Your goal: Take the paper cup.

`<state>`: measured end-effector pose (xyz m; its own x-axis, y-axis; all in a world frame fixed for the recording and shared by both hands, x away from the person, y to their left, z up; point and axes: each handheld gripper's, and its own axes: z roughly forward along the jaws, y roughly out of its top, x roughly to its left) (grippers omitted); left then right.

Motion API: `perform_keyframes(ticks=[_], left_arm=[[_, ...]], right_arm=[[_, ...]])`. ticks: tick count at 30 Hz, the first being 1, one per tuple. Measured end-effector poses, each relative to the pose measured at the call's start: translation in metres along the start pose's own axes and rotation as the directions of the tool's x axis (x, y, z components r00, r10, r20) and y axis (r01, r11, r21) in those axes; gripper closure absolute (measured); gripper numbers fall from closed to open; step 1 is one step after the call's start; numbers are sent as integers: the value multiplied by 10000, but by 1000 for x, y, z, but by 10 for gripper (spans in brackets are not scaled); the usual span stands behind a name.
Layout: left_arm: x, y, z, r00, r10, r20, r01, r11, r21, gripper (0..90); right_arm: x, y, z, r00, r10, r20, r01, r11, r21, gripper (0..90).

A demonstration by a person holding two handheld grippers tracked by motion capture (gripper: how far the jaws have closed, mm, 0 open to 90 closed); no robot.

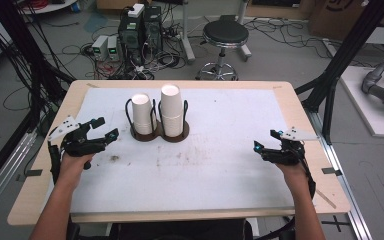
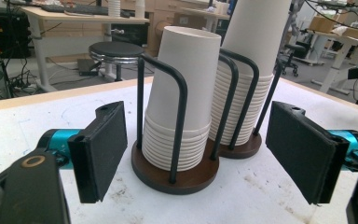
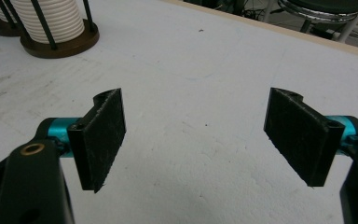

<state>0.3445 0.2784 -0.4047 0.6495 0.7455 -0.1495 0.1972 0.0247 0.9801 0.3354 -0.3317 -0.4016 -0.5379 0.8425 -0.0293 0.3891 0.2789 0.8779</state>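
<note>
Both my hand-held grippers wide open over the counter [image 1: 220, 170].
My left hand-held gripper [image 1: 101, 129] faces two cup stacks [image 1: 141, 113] in their wire holders [image 2: 175, 175]; my right hand-held gripper [image 1: 266, 140] hangs well apart, jaws spread, holding nothing.

Lab: computer towers [image 1: 141, 31], floor cables [image 1: 75, 50], stool [image 1: 225, 35].

Two white cup stacks [image 1: 156, 114] upright in wire holders [image 1: 160, 131].

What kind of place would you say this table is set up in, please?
Most likely a robotics lab or workshop: computer towers with tangled cables sit on the floor beyond the table, beside a stool and black frame struts.
</note>
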Motion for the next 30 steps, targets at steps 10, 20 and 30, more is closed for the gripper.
perform_keyframes(ticks=[10,20,30], left_arm=[[4,0,-1,9998,-208,-53,207,9997,-138,206],[0,-4,-5,9996,-288,-37,288,9996,-70,206],[-2,-5,-1,9995,-301,-117,301,9995,14,206]], right_arm=[[-1,-2,0,9998,210,-7,-210,9996,-184,212],[14,14,5,9984,51,-569,-114,9937,-1111,213],[29,23,13,9919,-366,-1213,189,9894,-1438,616]])
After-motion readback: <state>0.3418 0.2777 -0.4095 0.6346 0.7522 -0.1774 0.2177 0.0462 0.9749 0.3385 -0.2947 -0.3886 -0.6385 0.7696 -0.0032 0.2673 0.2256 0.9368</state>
